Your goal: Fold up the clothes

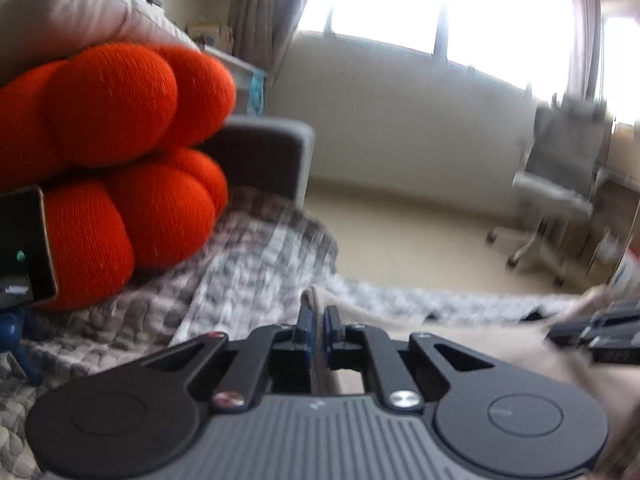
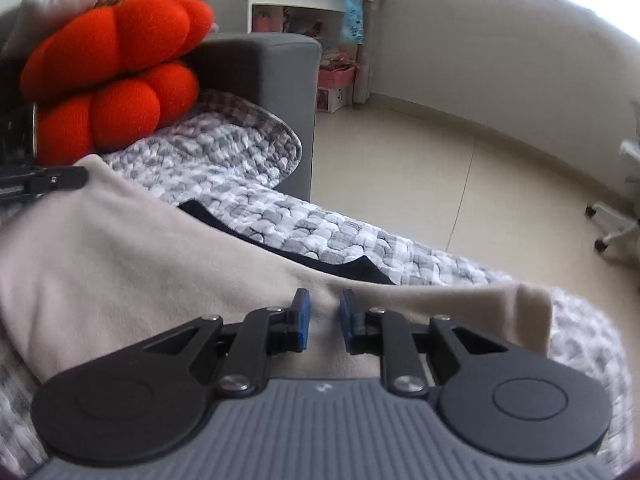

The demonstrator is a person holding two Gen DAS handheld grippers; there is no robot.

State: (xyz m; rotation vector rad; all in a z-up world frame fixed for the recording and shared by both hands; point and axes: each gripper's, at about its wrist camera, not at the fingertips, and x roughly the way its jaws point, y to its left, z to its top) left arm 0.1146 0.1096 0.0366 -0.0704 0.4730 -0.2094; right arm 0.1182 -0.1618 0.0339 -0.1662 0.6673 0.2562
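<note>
beige garment [image 2: 132,256] edge between parted right jaws, pinched in left

Daylight is pouring through the wide window [image 1: 440,12] high beyond the jaws, washing out the pale wall [image 1: 400,120] below it. The beige tiled floor [image 2: 420,184] is stretching ahead of the jaws. An office chair [image 1: 556,184] on casters is standing far right of them. Left of the jaws, a grey sofa arm [image 2: 272,92] is rising, with a white shelf unit [image 2: 304,8] standing behind it.
</note>
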